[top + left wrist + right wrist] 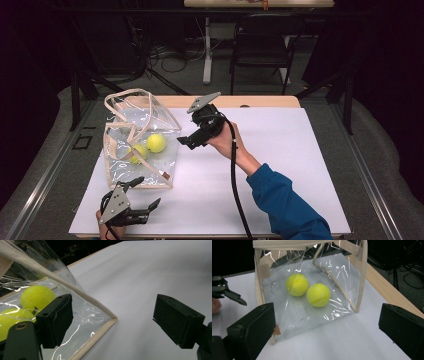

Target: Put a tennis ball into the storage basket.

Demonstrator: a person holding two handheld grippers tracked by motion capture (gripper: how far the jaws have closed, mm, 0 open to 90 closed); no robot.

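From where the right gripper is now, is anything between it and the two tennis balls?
Yes. The clear bag's plastic side wall stands between the open right gripper and both tennis balls, which lie inside it.

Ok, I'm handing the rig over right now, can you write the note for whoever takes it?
Left gripper: open, empty, by the near corner of the clear plastic bag with beige trim.
Right gripper: open, empty, raised beside the bag's right side.
Bag stands on the white table sheet; two yellow-green tennis balls are inside it.
Done: both balls are bagged.
Left: probably gripping the bag; neither gripper holds it yet.
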